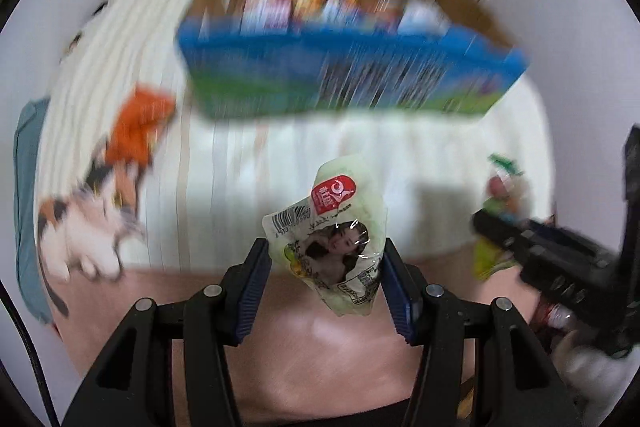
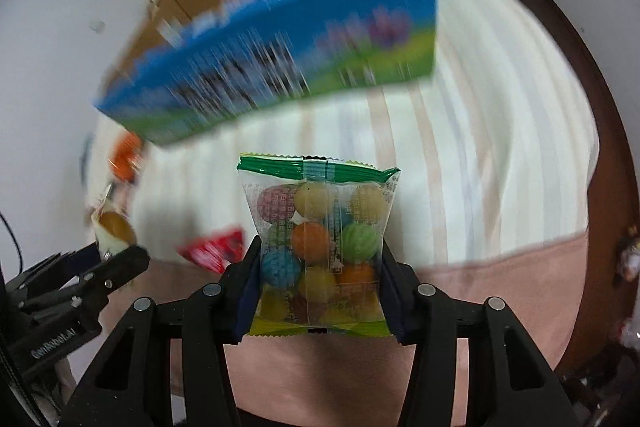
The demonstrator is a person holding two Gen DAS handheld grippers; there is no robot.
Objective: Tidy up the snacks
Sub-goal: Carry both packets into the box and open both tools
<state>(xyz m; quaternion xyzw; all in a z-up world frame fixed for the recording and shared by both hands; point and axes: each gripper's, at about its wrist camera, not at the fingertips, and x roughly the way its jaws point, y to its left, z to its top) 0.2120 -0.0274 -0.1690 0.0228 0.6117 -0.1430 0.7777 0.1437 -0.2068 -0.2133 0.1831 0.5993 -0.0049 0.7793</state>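
Note:
My left gripper (image 1: 326, 267) is shut on a pale green snack packet (image 1: 336, 247) with a red logo and a woman's picture, held above the bed edge. My right gripper (image 2: 318, 267) is shut on a clear candy bag (image 2: 320, 243) of coloured balls with a green top seal. A blue-and-green cardboard box (image 1: 352, 71) with several snack packs inside stands ahead on the bed; it also shows in the right wrist view (image 2: 280, 51). The right gripper shows at the right of the left wrist view (image 1: 540, 247), the left gripper at the lower left of the right wrist view (image 2: 80, 283).
The bed has a white striped cover (image 1: 248, 187) and a pink edge (image 2: 500, 275). An orange packet (image 1: 140, 127) and a cat plush (image 1: 88, 227) lie at left. A red packet (image 2: 216, 251) lies near the bed edge. A dark wooden frame (image 2: 600, 107) runs at right.

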